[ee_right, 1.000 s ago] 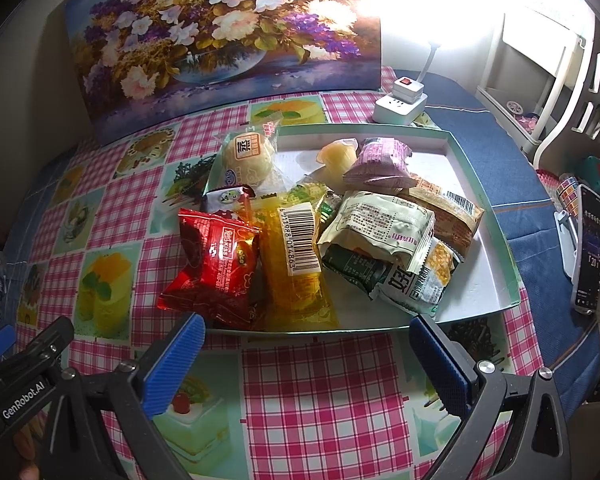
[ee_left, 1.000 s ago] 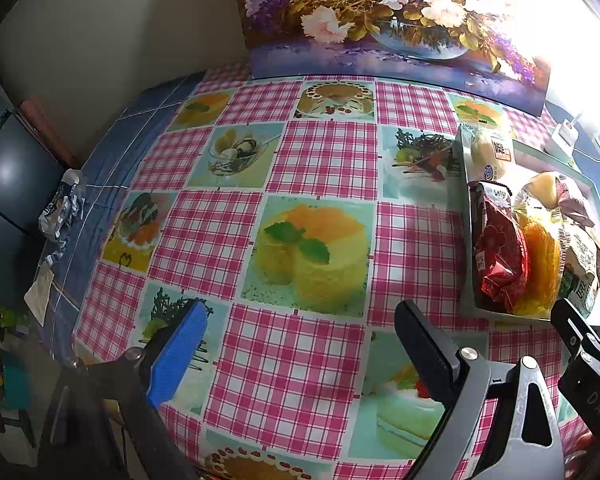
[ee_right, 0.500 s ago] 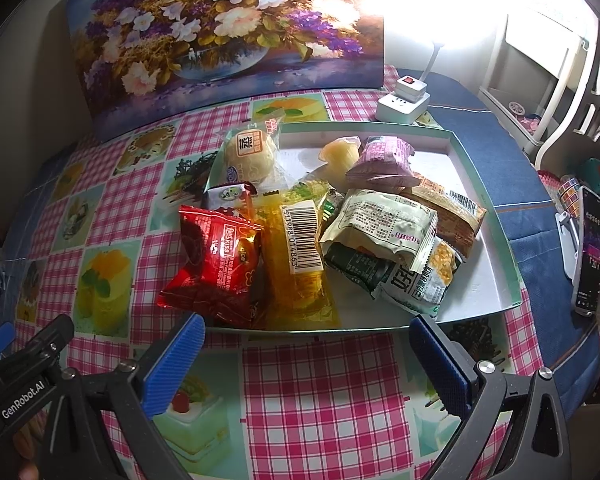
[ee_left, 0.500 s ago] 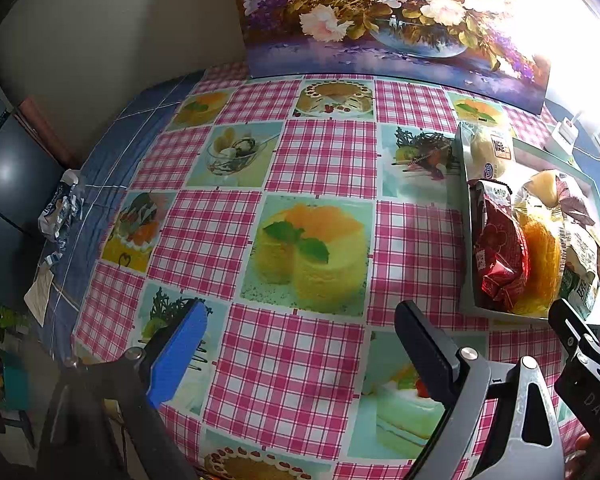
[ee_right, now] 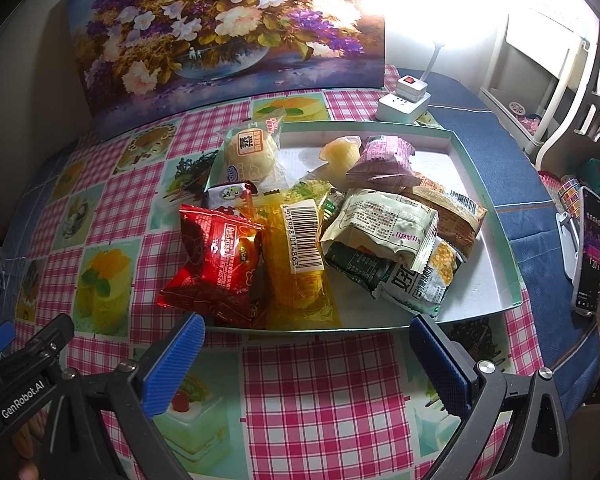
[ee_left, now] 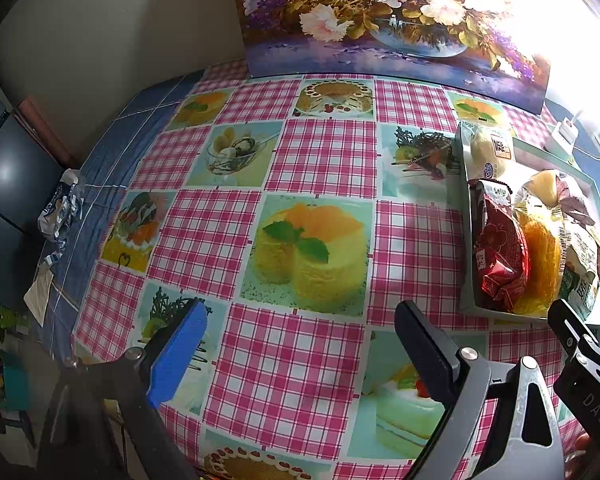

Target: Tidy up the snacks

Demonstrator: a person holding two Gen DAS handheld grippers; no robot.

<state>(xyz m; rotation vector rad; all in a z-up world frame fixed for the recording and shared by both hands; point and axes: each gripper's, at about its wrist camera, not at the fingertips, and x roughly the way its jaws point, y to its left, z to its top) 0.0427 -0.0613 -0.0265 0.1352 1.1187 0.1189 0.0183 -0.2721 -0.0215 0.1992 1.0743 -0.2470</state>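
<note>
A shallow white tray (ee_right: 496, 280) with a green rim holds several snack packets: a red one (ee_right: 216, 264), an orange one with a barcode (ee_right: 296, 264), a round yellow cake (ee_right: 252, 152), a jelly cup (ee_right: 340, 156), a purple packet (ee_right: 384, 160) and green-and-white packets (ee_right: 384, 232). My right gripper (ee_right: 308, 360) is open and empty, just in front of the tray. My left gripper (ee_left: 300, 356) is open and empty over the checked tablecloth (ee_left: 320, 152), with the tray (ee_left: 464, 308) at its right.
A flower painting (ee_right: 228, 28) leans on the wall behind the tray. A white power strip (ee_right: 404, 100) sits at the back right. A phone (ee_right: 590, 252) lies past the table's right edge. A crumpled wrapper (ee_left: 60, 212) lies at the left edge.
The right gripper has moved slightly forward toward the tray. The left gripper has hardly moved.
</note>
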